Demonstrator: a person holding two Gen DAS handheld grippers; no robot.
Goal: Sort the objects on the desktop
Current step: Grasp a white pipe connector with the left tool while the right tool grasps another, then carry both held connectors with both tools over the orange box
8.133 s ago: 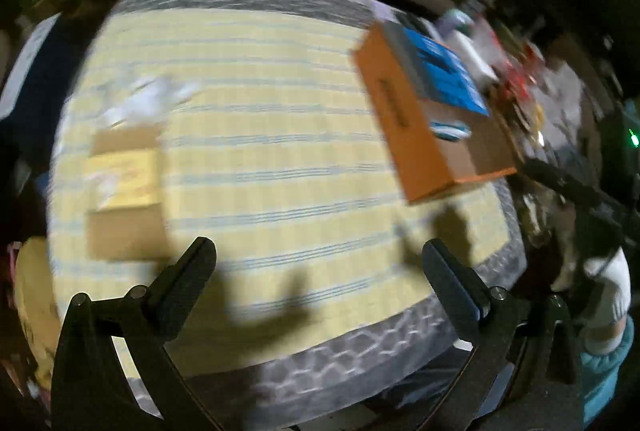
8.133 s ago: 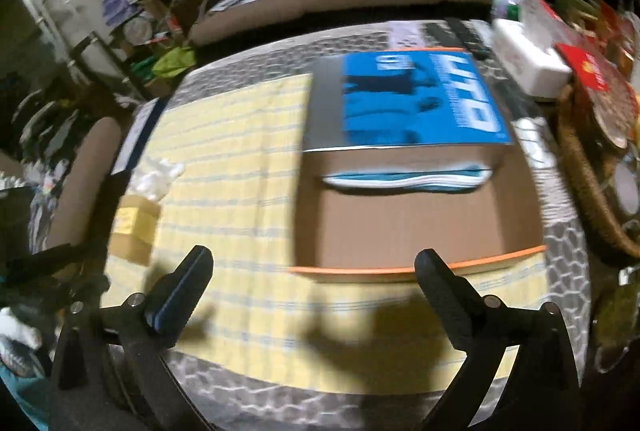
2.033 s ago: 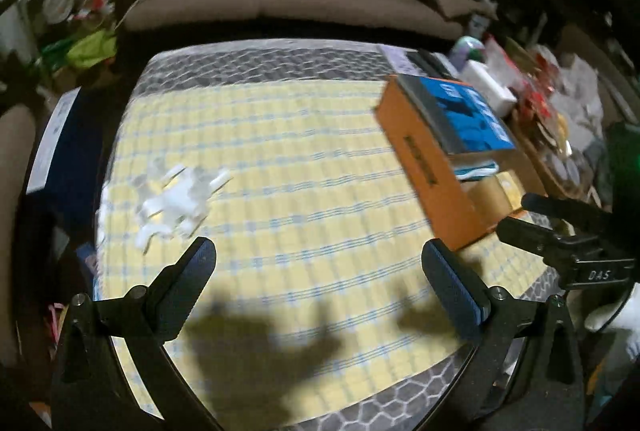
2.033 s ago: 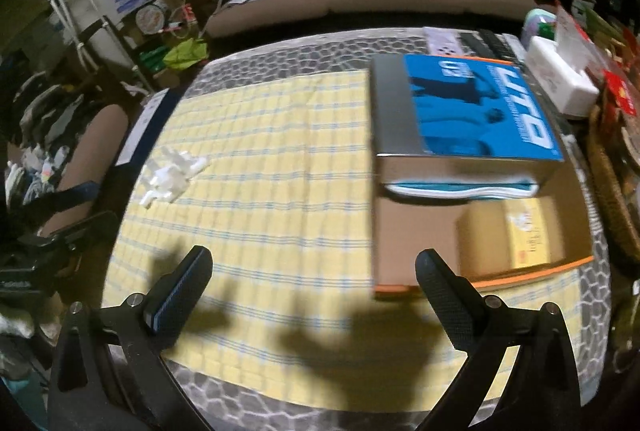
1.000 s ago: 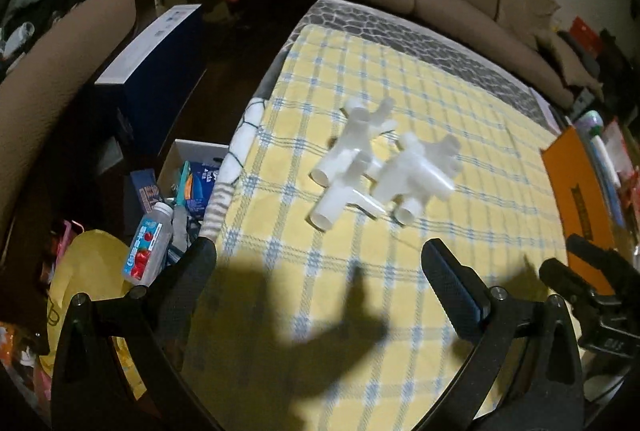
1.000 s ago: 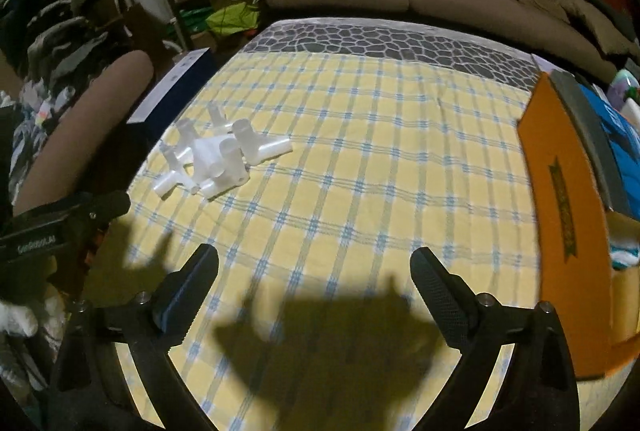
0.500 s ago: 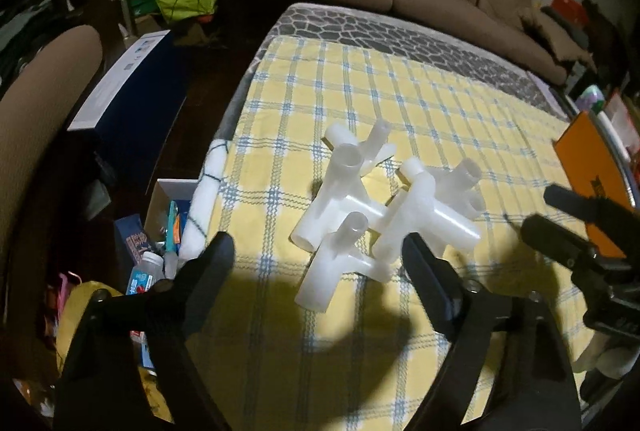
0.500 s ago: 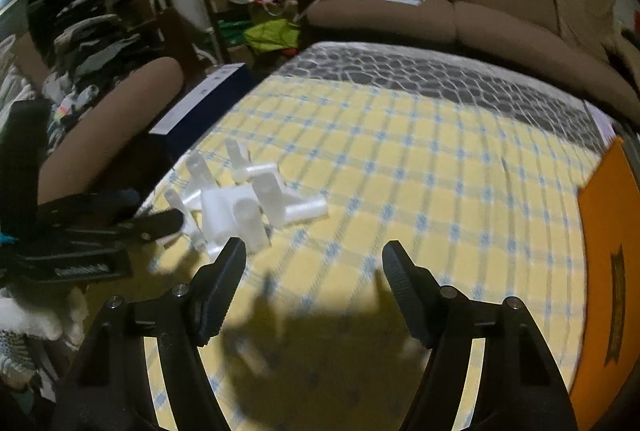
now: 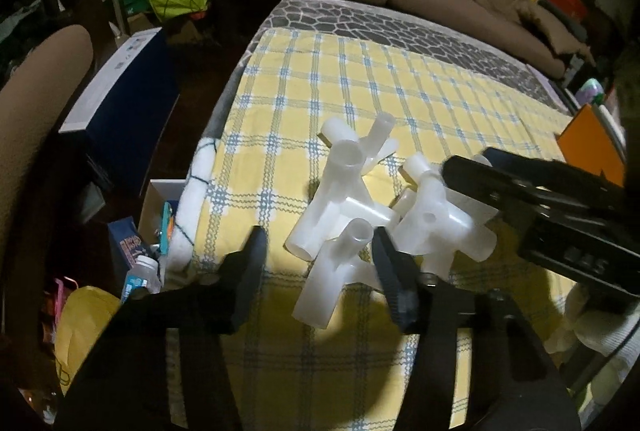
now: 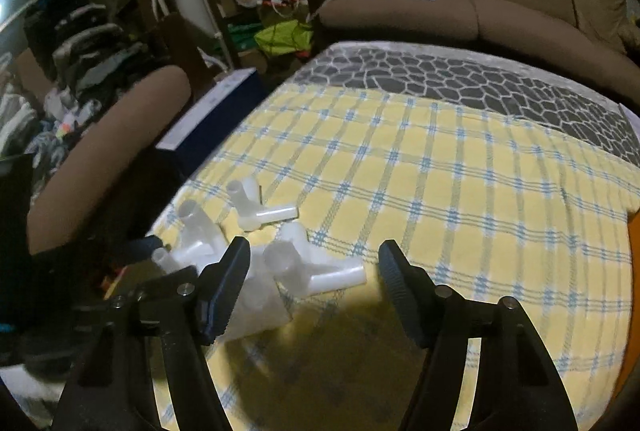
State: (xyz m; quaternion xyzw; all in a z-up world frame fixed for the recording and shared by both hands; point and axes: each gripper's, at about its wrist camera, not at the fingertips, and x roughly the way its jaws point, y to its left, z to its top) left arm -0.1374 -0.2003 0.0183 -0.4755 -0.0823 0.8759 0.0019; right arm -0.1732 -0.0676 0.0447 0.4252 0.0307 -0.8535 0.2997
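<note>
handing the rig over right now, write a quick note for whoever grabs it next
Left hand-held gripper: open, fingers either side of the nearest white pipe connector, not yet closed on it.
Right hand-held gripper: open, empty, low over another connector in the same pile.
Things: the connector pile sits at the corner of the yellow checked cloth; the orange box is at the far right.
Done: no connector is gripped yet.
Left: close on the connectors and, probably, carry them to the box.

Smooth translucent plastic pipe connectors point(image 9: 352, 207) on woven checked cloth point(image 9: 360, 79)
</note>
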